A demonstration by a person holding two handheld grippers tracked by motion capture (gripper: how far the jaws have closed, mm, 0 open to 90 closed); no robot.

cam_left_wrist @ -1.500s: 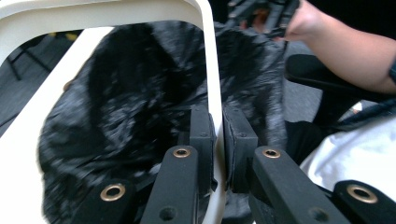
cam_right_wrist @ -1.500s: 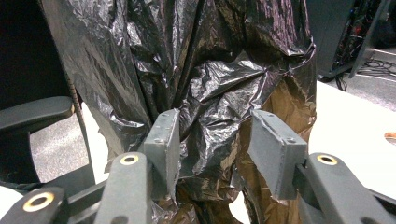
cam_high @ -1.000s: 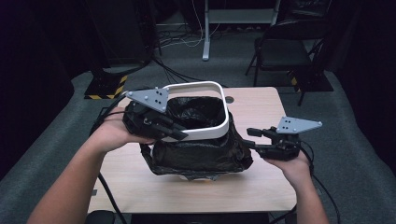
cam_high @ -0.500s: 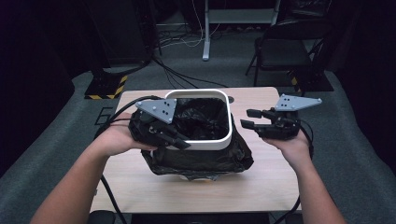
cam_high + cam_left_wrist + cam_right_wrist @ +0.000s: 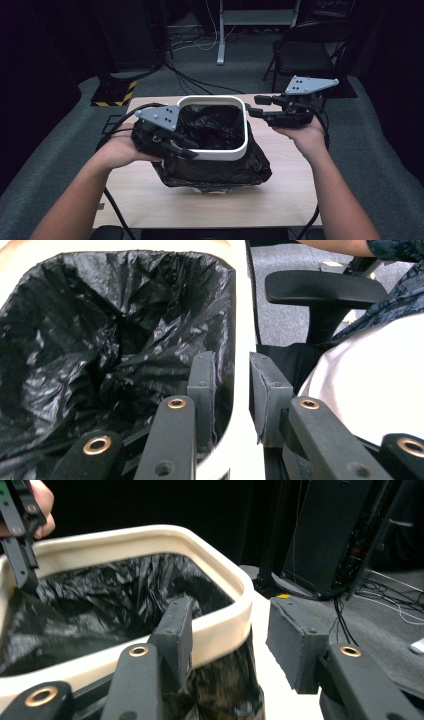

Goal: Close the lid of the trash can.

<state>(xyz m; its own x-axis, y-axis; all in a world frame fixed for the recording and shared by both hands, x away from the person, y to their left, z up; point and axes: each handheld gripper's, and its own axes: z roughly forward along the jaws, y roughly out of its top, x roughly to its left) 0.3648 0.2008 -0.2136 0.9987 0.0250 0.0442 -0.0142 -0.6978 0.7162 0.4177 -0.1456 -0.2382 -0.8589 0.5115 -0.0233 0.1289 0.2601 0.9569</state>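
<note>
Bin (image 5: 216, 150) on desk (image 5: 280, 200), lined with black bag (image 5: 212, 125). Left hand-held gripper (image 5: 187, 149) straddled near-left rim, jaws just loosened; right hand-held gripper (image 5: 252, 106) hovered half-open, empty, beside right rim.

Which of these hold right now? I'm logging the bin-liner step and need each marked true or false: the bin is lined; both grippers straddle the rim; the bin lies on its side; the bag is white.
1. A bag lines the bin: true.
2. The left gripper and right gripper each have one jaw inside the rim and one outside: true.
3. The bin lies on its side: false, it stands upright on the table.
4. The bag is white: false, it is black.
</note>
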